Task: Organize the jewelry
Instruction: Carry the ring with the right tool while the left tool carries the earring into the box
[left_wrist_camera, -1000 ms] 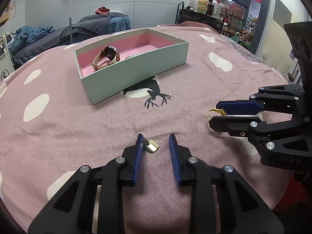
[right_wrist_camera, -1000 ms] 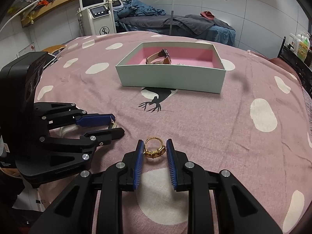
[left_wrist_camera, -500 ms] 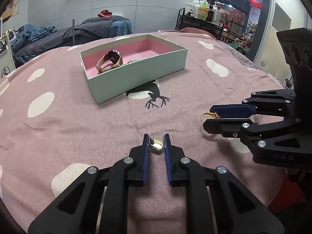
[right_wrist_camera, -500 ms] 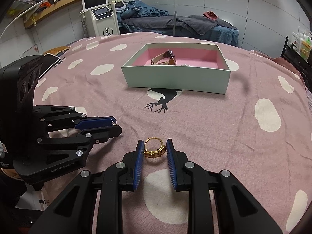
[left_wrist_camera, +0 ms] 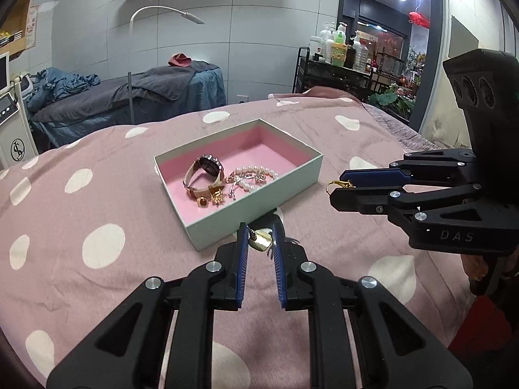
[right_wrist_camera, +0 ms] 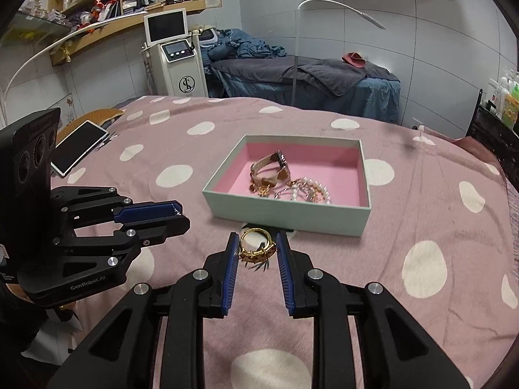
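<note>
A pale green box (left_wrist_camera: 259,207) with a pink lining sits on the spotted pink bedspread; in the right wrist view the box (right_wrist_camera: 288,215) is just ahead. Inside lie a watch (left_wrist_camera: 207,175), a pearl bracelet (left_wrist_camera: 256,175) and small gold pieces. My left gripper (left_wrist_camera: 259,240) is shut on a small gold earring (left_wrist_camera: 261,241), held above the cloth in front of the box. My right gripper (right_wrist_camera: 258,248) is shut on a gold ring (right_wrist_camera: 256,246), also lifted, just short of the box's near wall. The right gripper shows in the left wrist view (left_wrist_camera: 340,188).
A phone (right_wrist_camera: 79,150) lies at the bed's left edge. A white machine (right_wrist_camera: 176,64) and a treatment bed (right_wrist_camera: 301,81) stand behind. A rack of bottles (left_wrist_camera: 340,55) is at the far right. The bedspread (left_wrist_camera: 97,194) spreads around the box.
My left gripper closed on the earring and lifted it. Both grippers rose and moved toward the box, which now shows its contents from above.
</note>
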The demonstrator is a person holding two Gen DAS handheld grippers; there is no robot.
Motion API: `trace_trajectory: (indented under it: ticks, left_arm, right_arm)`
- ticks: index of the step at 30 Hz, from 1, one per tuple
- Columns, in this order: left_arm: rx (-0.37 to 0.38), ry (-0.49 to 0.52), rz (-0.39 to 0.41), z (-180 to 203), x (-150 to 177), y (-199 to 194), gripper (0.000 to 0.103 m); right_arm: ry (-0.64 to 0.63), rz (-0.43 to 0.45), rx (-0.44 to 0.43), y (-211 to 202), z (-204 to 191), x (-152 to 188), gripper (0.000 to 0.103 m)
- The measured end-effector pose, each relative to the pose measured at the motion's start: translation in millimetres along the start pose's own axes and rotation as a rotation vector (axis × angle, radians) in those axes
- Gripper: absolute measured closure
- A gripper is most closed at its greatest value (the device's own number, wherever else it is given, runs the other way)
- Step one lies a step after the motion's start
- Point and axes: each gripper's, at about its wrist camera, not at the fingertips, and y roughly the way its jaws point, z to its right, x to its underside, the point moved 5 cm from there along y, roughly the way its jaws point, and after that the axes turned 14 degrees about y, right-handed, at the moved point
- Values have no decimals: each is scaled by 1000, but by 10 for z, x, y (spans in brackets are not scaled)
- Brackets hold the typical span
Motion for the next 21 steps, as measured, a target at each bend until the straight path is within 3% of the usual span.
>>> trace_trajectory:
  ticks: [9, 21]
  left_arm:
    - [-17, -49, -62, -392, -294, 573, 88]
    - [-36, -39, -166, -520, -332, 1119, 88]
  right_arm:
    - [-2, 28, 65, 339, 192, -443, 80]
    - [75, -100, 129, 1045, 428, -632, 80]
